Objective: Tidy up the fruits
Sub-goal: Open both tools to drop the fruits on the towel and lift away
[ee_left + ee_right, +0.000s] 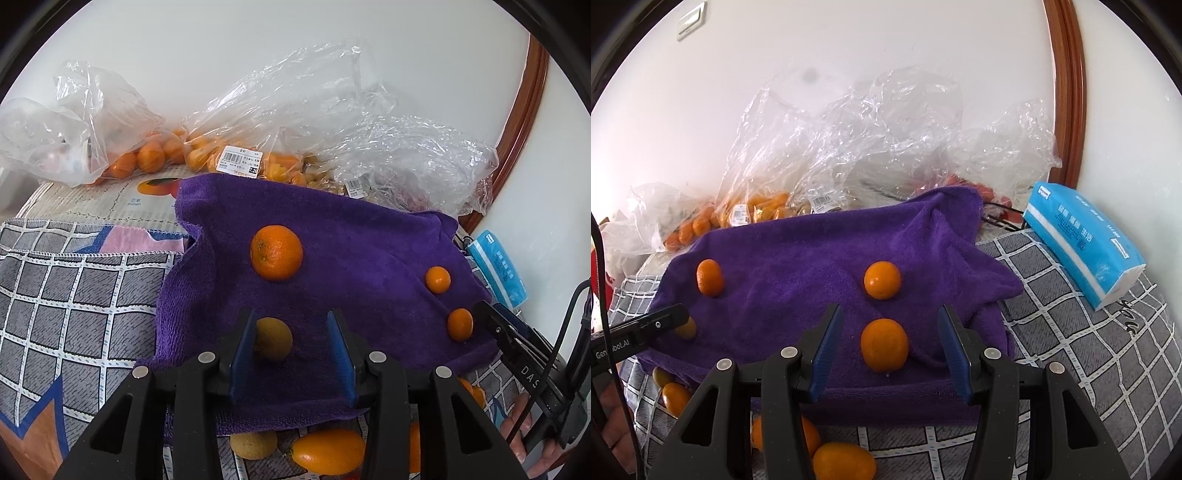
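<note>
- Left wrist view. Landmark: purple towel (369, 236), spread over a grey checked cloth (74, 295).
- Left hand-held gripper (291, 343): blue pads apart, over the near part of the towel. A dull yellow-brown fruit (275, 338) sits between them, hard against the left pad and clear of the right one; not clamped.
- Large orange (276, 252): on the towel, beyond the gripper, loose.
- Two small oranges (438, 279) (460, 324): near the towel's right edge, the nearer one just beside the tip of the right hand-held gripper (491, 317).
- Off the towel's near edge: a pale round fruit (253, 444) and an oval orange fruit (327, 451), on the checked cloth.
- Behind the towel: clear plastic bags (122, 110) with more oranges inside.
- Right wrist view. Right hand-held gripper (890, 345): pads wide apart, a small orange (884, 344) centred between them, touching neither.
- Second small orange (882, 279): further back on the towel. Large orange (710, 277): toward the towel's left edge.
- Blue tissue pack (1082, 240): right of the towel, on the checked cloth.
- Handling note: both fruits look set down on the towel. For the release, lift each gripper straight back with pads clear, as round fruit rolls on soft pile; the left one needs care, its fruit leaning on one pad.
</note>
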A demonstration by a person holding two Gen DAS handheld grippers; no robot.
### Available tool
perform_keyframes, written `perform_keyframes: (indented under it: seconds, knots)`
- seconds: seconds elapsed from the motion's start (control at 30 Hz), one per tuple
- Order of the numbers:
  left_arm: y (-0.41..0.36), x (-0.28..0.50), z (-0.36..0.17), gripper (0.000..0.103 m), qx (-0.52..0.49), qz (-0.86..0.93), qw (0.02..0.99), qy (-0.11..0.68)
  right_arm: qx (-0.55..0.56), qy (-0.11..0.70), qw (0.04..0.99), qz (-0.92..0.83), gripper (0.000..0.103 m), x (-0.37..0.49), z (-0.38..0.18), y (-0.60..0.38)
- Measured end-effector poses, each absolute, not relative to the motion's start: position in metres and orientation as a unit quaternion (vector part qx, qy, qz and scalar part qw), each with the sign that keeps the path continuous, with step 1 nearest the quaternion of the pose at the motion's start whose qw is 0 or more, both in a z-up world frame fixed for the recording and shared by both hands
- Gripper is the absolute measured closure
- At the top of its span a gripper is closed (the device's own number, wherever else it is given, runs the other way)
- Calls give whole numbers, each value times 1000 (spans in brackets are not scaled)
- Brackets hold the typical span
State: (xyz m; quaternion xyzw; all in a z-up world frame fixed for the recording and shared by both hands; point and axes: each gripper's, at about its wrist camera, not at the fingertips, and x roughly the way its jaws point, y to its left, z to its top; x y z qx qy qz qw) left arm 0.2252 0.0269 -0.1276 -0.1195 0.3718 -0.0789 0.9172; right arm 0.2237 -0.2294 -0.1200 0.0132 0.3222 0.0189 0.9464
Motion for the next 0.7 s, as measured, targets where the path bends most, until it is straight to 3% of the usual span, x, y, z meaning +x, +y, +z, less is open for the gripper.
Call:
perform_keyframes:
  seconds: [0.4,0.7]
  knots:
    - [23,213,-109,53,-116,-87,930,338,-14,312,950,7,50,210,-108,-219]
    - [24,204,-95,51,-114,-86,940,310,-17,334,942,9,50,179,-105,-216]
